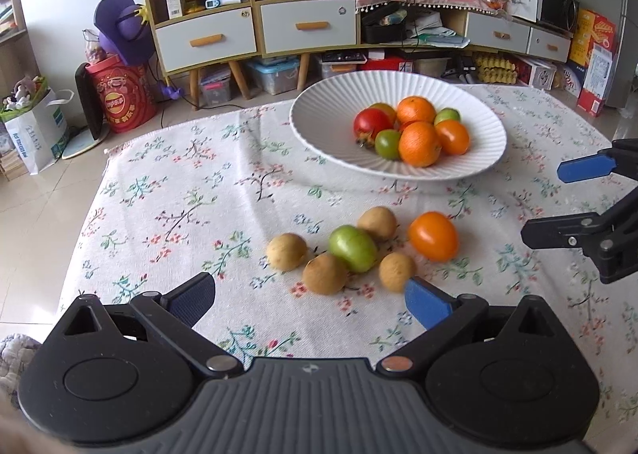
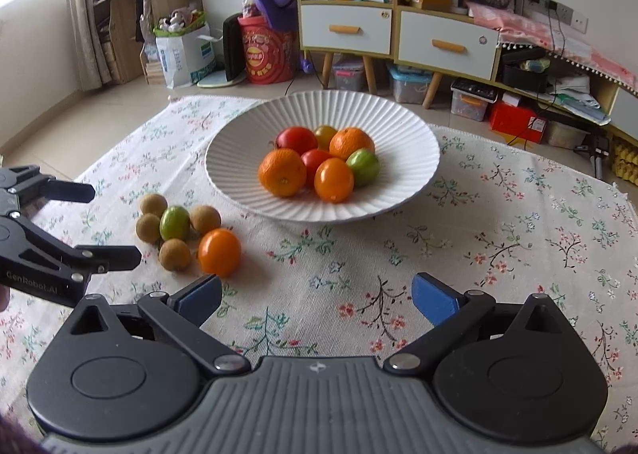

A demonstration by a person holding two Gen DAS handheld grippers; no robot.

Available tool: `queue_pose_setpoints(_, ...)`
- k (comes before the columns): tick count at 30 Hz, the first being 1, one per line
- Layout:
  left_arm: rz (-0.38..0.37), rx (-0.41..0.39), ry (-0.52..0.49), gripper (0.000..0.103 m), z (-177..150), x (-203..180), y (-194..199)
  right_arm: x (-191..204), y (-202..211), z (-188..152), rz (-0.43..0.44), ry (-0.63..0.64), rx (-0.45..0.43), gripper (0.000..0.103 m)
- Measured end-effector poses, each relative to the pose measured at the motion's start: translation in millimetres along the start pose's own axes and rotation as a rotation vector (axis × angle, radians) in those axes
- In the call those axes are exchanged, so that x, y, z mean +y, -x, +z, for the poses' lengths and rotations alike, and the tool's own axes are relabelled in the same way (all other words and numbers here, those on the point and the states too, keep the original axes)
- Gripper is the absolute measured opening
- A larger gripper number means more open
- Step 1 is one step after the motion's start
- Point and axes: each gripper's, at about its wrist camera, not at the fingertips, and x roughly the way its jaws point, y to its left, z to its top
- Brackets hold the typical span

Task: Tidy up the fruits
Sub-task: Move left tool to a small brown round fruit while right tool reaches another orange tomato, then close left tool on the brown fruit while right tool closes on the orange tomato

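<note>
Both grippers, L (image 1: 309,296) & R (image 2: 317,296), are held wide apart w/ nothing gripped. Seven fruits are piled in the white bowl (image 2: 239,159); six more are clustered on the floral cloth (image 1: 167,191) nearby, incl. an orange tomato (image 2: 219,251).

Your left gripper (image 1: 309,296) and right gripper (image 2: 317,294) look alike: black linkages, silver rivets, blue pads, ribbed grey housing along the bottom of each frame.

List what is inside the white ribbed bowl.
In the white ribbed bowl: two oranges, two red tomatoes, an orange tomato, a green one and a yellowish one at the back. Anything beneath the pile is hidden.
</note>
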Motion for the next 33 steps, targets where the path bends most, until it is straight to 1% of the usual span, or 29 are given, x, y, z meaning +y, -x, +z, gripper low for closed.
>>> queue_pose_setpoints(12,0.006,0.049,0.016,0.096,-10,8,-13,18,-14,-6,0.01,0.06,0.045,0.101)
queue_pose_setpoints(17,-0.012,0.048,0.031,0.093,-10,10,-15,22,-21,-6,0.008,0.064,0.06,0.101)
queue_pose_setpoints(18,-0.017,0.047,0.036,0.089,-10,10,-16,23,-22,-6,0.008,0.064,0.062,0.101)
queue_pose_setpoints(22,-0.048,0.039,0.066,0.071,-5,11,-16,28,-27,-5,0.007,0.064,0.071,0.101)
queue_pose_setpoints(23,-0.05,0.036,0.071,0.068,-4,11,-17,29,-27,-4,0.008,0.065,0.072,0.101)
queue_pose_setpoints(25,-0.055,0.027,0.075,0.058,-3,11,-17,31,-28,-4,0.006,0.07,0.07,0.101)
queue_pose_setpoints(26,-0.059,0.024,0.078,0.056,-2,11,-17,31,-28,-3,0.006,0.073,0.069,0.101)
queue_pose_setpoints(28,-0.068,0.017,0.084,0.048,-1,11,-17,32,-29,-2,0.007,0.076,0.067,0.101)
queue_pose_setpoints(29,-0.072,0.015,0.087,0.046,-1,11,-17,32,-29,-2,0.009,0.076,0.065,0.101)
queue_pose_setpoints(31,-0.081,0.011,0.091,0.038,1,12,-17,33,-30,-1,0.009,0.078,0.063,0.1)
queue_pose_setpoints(32,-0.086,0.009,0.093,0.035,1,12,-17,33,-30,0,0.009,0.079,0.06,0.098)
queue_pose_setpoints(33,-0.092,0.007,0.096,0.029,2,13,-17,33,-31,1,0.01,0.081,0.058,0.097)
